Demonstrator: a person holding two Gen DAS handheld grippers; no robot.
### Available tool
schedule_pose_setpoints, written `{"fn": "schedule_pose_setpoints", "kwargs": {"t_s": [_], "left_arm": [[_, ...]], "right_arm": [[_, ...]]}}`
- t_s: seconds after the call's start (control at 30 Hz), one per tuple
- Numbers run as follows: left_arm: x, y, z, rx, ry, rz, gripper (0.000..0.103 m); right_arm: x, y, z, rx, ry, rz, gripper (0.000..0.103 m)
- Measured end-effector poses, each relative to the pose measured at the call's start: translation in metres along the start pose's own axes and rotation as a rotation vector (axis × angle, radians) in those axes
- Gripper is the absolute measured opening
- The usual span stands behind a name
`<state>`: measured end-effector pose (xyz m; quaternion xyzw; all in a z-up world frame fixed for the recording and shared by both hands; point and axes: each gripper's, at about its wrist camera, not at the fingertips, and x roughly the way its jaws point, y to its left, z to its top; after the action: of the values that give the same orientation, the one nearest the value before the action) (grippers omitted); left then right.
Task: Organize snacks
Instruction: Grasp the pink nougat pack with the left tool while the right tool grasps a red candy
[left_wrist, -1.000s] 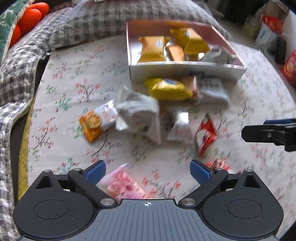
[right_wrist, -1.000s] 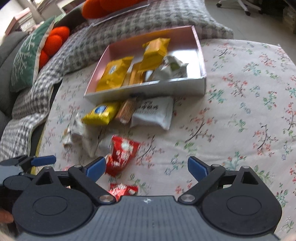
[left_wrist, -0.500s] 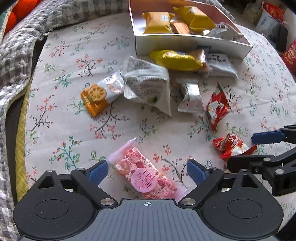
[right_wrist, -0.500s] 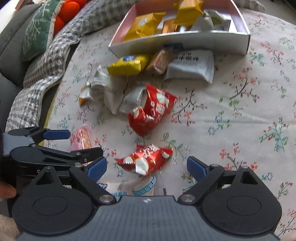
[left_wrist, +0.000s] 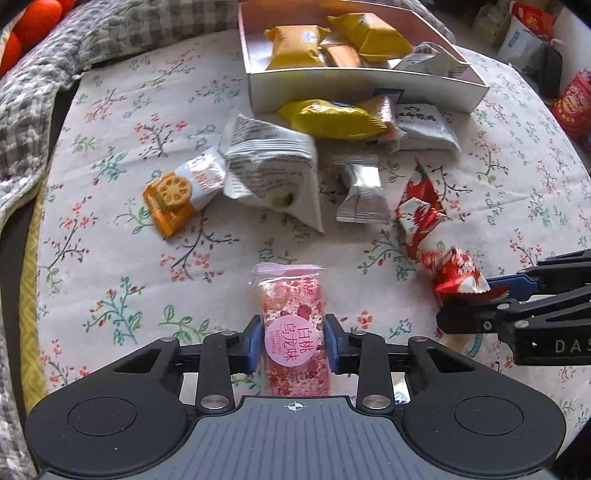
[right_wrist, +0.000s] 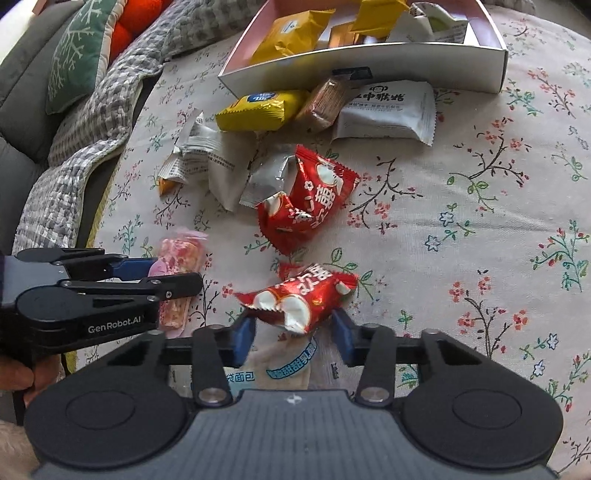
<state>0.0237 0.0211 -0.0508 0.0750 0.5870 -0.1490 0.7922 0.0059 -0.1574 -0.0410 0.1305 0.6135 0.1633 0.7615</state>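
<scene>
Both jaws just closed, left gripper (left_wrist: 293, 344) pinching pink bar (left_wrist: 293, 325) lengthwise ahead, right gripper (right_wrist: 293, 330) pinching red packet (right_wrist: 299, 295) crosswise.

Between my left pads (left_wrist: 331, 347), blue: a pink speckled bar (left_wrist: 293, 332). Between my right, a red-and-white packet (right_wrist: 301, 295). Beneath: cream cloth (right_wrist: 498, 229), floral sprigs. Ahead, yellow packets (left_wrist: 295, 46).

You have two red snack packets: one (right_wrist: 308, 201) at the centre, one (right_wrist: 299, 295) at 6 o'clock. Count one pink nougat bar (left_wrist: 293, 325), one lotus-root chip packet (left_wrist: 183, 194), one silver packet (left_wrist: 362, 194), and two white packets (left_wrist: 273, 173) (right_wrist: 388, 110) on the cloth. One yellow packet (left_wrist: 328, 118) lies outside the box (left_wrist: 365, 86) at 12 o'clock; two more (left_wrist: 295, 46) (left_wrist: 369, 31) sit inside.
</scene>
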Motion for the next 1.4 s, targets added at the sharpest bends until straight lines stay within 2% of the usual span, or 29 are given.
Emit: {"fn": "schedule_pose_setpoints", "kwargs": {"t_s": [0.07, 0.17, 0.47, 0.6, 0.67, 0.7, 0.73, 0.77, 0.8, 0.93, 1.1, 1.23, 1.33, 1.4], "left_arm": [[0.000, -0.003, 0.001, 0.006, -0.006, 0.001, 0.030], [0.001, -0.005, 0.004, 0.007, -0.014, -0.003, 0.029], [-0.006, -0.005, 0.008, -0.006, -0.065, -0.026, 0.029], [-0.002, -0.006, 0.009, 0.004, -0.060, -0.028, 0.031], [-0.004, -0.005, 0.009, 0.006, -0.064, -0.032, 0.034], [-0.005, -0.005, 0.009, 0.004, -0.063, -0.035, 0.042], [-0.005, -0.005, 0.010, 0.001, -0.061, -0.039, 0.056], [-0.006, -0.004, 0.010, -0.001, -0.060, -0.040, 0.060], [-0.006, -0.004, 0.010, -0.004, -0.056, -0.038, 0.063], [-0.003, -0.006, 0.009, -0.001, -0.016, -0.044, 0.065], [0.004, -0.009, 0.005, 0.013, 0.022, -0.033, 0.060], [0.003, -0.008, 0.003, 0.012, 0.020, -0.027, 0.038], [0.002, -0.006, 0.003, 0.005, 0.017, -0.021, 0.030], [0.001, -0.005, 0.003, 0.002, 0.016, -0.024, 0.030]], "right_arm": [[-0.001, -0.001, 0.000, -0.005, -0.006, -0.008, 0.023], [-0.002, -0.002, -0.001, -0.014, -0.017, -0.023, 0.017], [-0.015, -0.014, 0.003, 0.016, -0.057, -0.014, 0.014], [-0.023, -0.027, 0.007, 0.067, -0.083, -0.025, 0.025], [-0.027, -0.033, 0.008, 0.094, -0.094, -0.019, 0.037], [-0.029, -0.034, 0.009, 0.105, -0.102, -0.017, 0.040], [-0.031, -0.035, 0.009, 0.109, -0.110, -0.018, 0.048], [-0.032, -0.035, 0.010, 0.110, -0.119, -0.016, 0.054], [-0.033, -0.033, 0.010, 0.109, -0.125, -0.015, 0.056], [-0.029, -0.028, 0.011, 0.094, -0.116, 0.005, 0.061], [-0.019, -0.019, 0.014, 0.081, -0.077, 0.042, 0.062], [-0.015, -0.012, 0.014, 0.073, -0.064, 0.072, 0.062], [-0.010, -0.007, 0.016, 0.047, -0.052, 0.067, 0.061], [-0.004, -0.005, 0.016, 0.033, -0.040, 0.059, 0.060]]}}
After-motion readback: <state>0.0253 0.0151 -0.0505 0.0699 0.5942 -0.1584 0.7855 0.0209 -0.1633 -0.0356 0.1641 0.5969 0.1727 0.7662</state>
